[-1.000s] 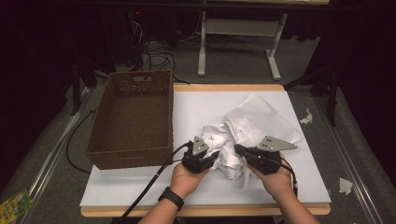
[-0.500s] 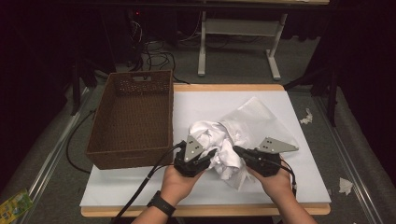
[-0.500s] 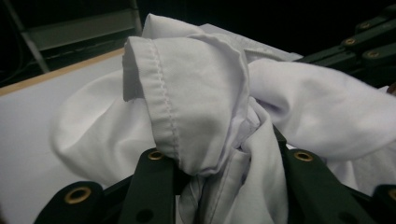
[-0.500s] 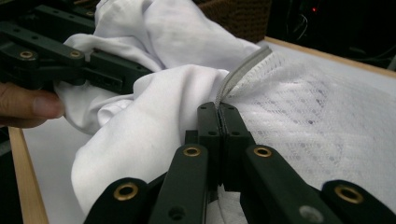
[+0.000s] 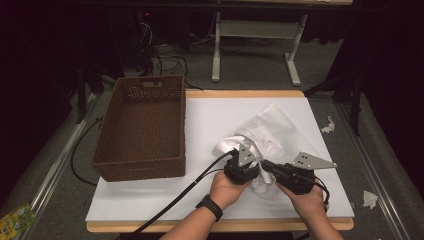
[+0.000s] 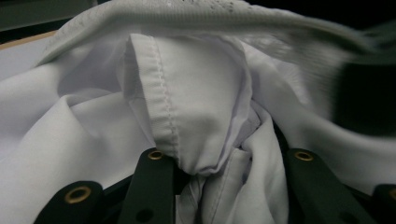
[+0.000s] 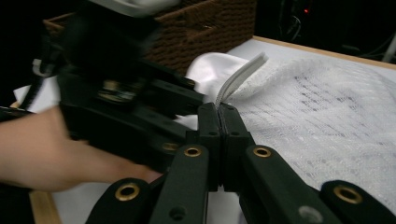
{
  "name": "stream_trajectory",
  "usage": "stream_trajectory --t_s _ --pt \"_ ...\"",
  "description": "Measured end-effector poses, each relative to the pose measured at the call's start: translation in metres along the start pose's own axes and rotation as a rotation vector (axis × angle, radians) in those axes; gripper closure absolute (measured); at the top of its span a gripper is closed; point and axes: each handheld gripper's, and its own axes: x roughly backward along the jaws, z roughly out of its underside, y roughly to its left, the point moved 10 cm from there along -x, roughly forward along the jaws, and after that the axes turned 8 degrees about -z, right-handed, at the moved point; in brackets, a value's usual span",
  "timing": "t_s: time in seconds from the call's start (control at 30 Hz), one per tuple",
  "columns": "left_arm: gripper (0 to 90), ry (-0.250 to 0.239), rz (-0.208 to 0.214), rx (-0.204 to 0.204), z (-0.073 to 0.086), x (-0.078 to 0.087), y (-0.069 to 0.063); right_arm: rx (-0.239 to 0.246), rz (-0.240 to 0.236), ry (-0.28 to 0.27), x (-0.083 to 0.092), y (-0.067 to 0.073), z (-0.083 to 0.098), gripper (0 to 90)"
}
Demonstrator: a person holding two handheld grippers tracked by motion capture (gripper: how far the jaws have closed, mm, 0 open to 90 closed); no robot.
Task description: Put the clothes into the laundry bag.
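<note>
1. Garment (image 5: 270, 135): a white piece of clothing, partly plain cloth and partly open-knit mesh, lies crumpled on the right half of the table, with its near end bunched up between the two grippers.
2. Table (image 5: 150, 200): a white sheet covers a wooden top whose edge shows at the front and back; grey floor lies around it, with a white desk frame (image 5: 255, 45) and cables in the dark behind.
3. Basket (image 5: 142, 127): brown wicker, rectangular, with a handle slot in its far wall; it stands on the left half of the table, well apart from the garment, and nothing shows inside it.
4. Left gripper (image 5: 243, 170): its jaws stand part-way closed on a thick fold of the garment's hemmed white cloth (image 6: 187, 116), which fills the gap between them.
5. Right gripper (image 5: 287, 175): its jaws are pressed together, pinching a narrow ribbed edge (image 7: 240, 77) of the garment at their tips, just beside the left gripper.
6. Paper scraps (image 5: 370, 199) lie on the floor to the right.
</note>
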Motion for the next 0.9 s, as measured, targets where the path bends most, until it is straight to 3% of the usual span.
stream_trajectory --t_s 0.1,0.13,0.23,0.47,0.6,0.63,0.73,0.83,0.9 --pt "67.2 -0.012 -0.042 0.029 -0.003 -0.007 0.010 -0.004 -0.029 -0.028 0.002 0.007 -0.006 90.0" --pt "67.2 -0.022 -0.082 0.024 -0.004 -0.008 0.016 0.002 -0.042 -0.044 0.003 0.010 -0.009 90.0" --pt "68.0 -0.050 -0.145 0.035 -0.008 0.000 0.030 0.022 -0.070 -0.073 0.006 0.020 -0.017 90.0" --pt "69.4 -0.134 -0.263 0.055 -0.016 0.040 0.062 0.064 -0.086 -0.100 -0.011 0.028 -0.036 90.0" --pt "69.4 -0.168 -0.297 0.024 -0.026 0.064 0.068 0.112 -0.089 -0.112 -0.021 0.035 -0.049 90.0" --pt "69.4 -0.176 -0.297 0.011 -0.028 0.068 0.068 0.112 -0.091 -0.109 -0.021 0.036 -0.049 90.0" --pt "69.2 -0.153 -0.240 0.004 -0.029 0.062 0.059 0.110 -0.091 -0.102 -0.023 0.035 -0.045 90.0" --pt "68.9 -0.129 -0.174 0.011 -0.022 0.043 0.045 0.083 -0.081 -0.092 -0.020 0.029 -0.036 90.0" --pt "68.8 -0.106 -0.122 0.040 -0.014 0.026 0.033 0.068 -0.079 -0.091 -0.015 0.027 -0.031 90.0"
